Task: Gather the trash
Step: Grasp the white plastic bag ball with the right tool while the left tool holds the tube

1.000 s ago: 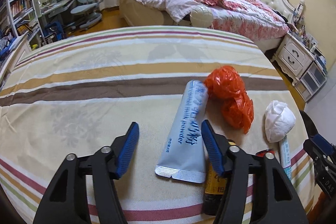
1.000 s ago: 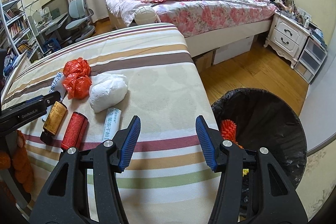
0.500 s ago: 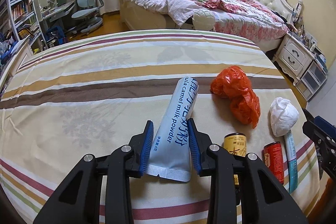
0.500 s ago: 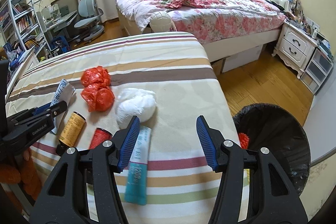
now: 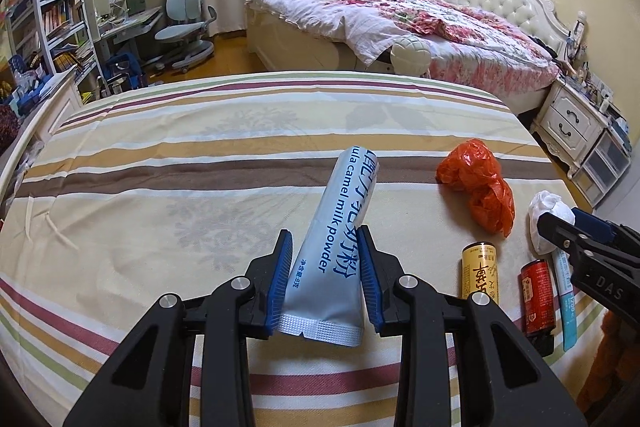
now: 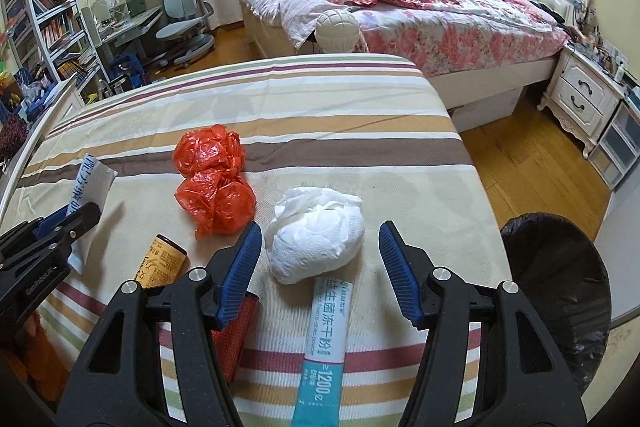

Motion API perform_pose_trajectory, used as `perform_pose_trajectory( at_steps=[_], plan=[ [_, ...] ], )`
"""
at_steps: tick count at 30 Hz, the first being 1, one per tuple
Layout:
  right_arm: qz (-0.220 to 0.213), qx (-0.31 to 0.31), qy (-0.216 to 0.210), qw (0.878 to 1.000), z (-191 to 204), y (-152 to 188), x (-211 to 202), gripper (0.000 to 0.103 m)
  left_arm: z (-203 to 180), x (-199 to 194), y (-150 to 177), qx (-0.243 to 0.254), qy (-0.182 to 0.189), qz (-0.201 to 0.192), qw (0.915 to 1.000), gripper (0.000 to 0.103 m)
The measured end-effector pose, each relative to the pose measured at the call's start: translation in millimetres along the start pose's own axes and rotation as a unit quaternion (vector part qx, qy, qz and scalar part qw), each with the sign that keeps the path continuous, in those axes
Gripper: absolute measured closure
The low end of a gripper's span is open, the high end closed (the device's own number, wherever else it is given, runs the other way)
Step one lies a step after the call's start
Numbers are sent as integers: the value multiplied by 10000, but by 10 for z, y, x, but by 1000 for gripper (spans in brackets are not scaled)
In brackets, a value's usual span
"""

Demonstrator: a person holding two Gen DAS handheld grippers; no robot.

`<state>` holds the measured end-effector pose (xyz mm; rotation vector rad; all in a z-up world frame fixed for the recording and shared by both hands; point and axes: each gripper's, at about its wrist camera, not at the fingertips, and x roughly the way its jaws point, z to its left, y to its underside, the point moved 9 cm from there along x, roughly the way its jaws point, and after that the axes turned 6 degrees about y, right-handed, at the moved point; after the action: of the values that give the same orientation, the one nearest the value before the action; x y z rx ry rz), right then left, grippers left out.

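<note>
Left claw (image 5: 324,279) clamped the milk powder sachet (image 5: 338,247) near its sealed end, tilted up off the striped cloth (image 5: 160,187). Right claw (image 6: 320,267) gaped wide over the tissue wad (image 6: 316,239), likely next; bin (image 6: 560,287) stood beside the table.

The silver-blue sachet (image 5: 338,247) read "camel milk powder", with large Chinese characters and "8克" beside it. The teal-and-white stick pack (image 6: 326,343) bore "1200亿" under Chinese characters. The right gripper (image 5: 592,251) body carried "DAS".
</note>
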<state>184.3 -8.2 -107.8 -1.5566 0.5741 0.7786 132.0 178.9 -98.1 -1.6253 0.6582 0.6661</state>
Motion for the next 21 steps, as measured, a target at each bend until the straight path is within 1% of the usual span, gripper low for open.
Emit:
perform_pose_trajectory(
  at_steps=[1,3,4,5,8,13,21],
  plan=[
    [26,-6,3,10000,2,11,21,43,4,4,3,-14,7,2,10000,69],
    [67,0,4,10000,2,29,49,48,5,13,17,-37,22,15,10000,69],
    [86,12,-9,10000,0,39,59,55,5,19,27,-45,32,22,10000,69],
    [105,27,-35,9999,3,41,68,59,1,26,35,-52,42,31,10000,69],
    [59,50,-2,10000,-3,34,43,61,-15,28,60,-72,79,45,9999,69],
    [-86,80,75,9999,-58,4,-46,61,-33,-46,64,-95,123,-20,9999,69],
    [-239,201,166,9994,-265,53,-269,61,-234,-242,80,-61,245,-211,9995,69]
  ],
)
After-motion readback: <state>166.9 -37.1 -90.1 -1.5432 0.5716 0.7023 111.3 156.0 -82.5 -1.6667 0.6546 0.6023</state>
